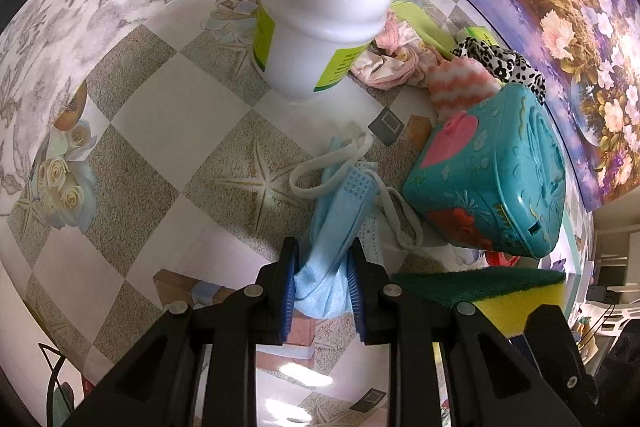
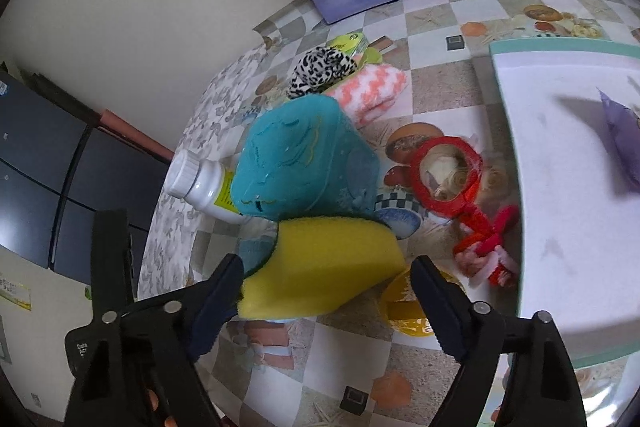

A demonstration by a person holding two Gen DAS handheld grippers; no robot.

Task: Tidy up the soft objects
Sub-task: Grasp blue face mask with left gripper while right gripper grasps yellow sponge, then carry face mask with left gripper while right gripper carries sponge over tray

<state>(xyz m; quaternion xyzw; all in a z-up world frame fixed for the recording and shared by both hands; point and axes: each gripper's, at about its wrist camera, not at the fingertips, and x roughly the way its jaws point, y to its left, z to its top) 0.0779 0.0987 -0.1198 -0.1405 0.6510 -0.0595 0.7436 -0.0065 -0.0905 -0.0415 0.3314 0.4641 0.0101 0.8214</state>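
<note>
We are gripping a blue face mask (image 1: 324,267) in the left gripper (image 1: 322,287), jaws clenched on its bunched cloth at lower centre of the frame, its ear loops trailing over the table (image 1: 160,115). We are holding it low, probably so the loops drag clear of the white bottle (image 1: 320,27) above and the teal box (image 1: 488,179) at right. The right gripper (image 2: 328,291) is standing spread around a yellow sponge (image 2: 324,267) at lower centre; only the left finger seems to be touching it. The white tray (image 2: 560,227) at right is likely waiting for these soft things.
</note>
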